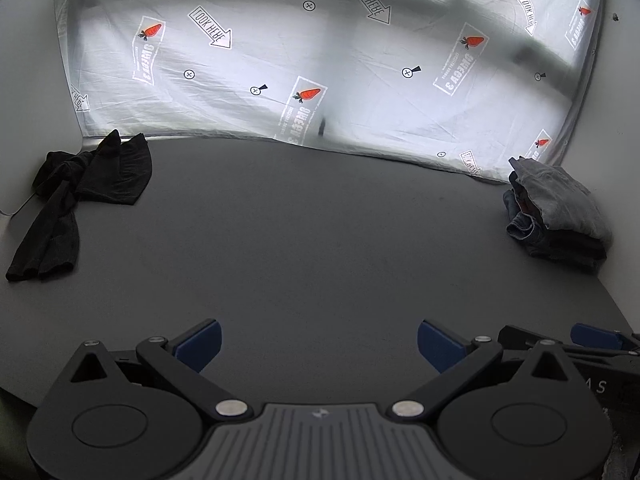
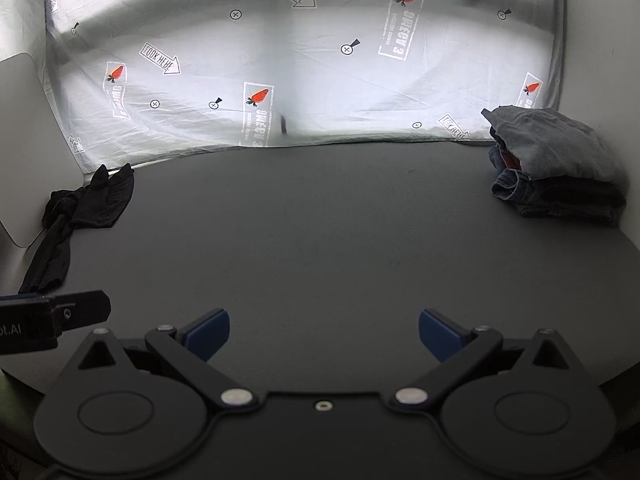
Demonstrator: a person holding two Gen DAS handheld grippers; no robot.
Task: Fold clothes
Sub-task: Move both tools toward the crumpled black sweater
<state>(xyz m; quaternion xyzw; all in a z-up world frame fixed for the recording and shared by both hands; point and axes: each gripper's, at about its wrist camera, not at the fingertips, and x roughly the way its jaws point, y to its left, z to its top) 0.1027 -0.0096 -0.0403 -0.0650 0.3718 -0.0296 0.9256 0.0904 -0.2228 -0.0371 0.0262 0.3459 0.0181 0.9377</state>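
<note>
A crumpled black garment (image 1: 76, 196) lies at the far left of the dark grey table (image 1: 312, 248); it also shows in the right wrist view (image 2: 76, 216). A stack of folded clothes (image 1: 560, 212), grey on top of denim and black, sits at the far right and shows in the right wrist view too (image 2: 560, 168). My left gripper (image 1: 319, 344) is open and empty above the table's near edge. My right gripper (image 2: 324, 334) is open and empty beside it. Each gripper's side shows in the other view, the right one (image 1: 592, 338) and the left one (image 2: 52, 316).
A white printed sheet (image 1: 320, 60) hangs as a backdrop behind the table. A pale flat panel (image 1: 24, 80) stands at the left. A white wall (image 1: 624, 160) borders the right side next to the folded stack.
</note>
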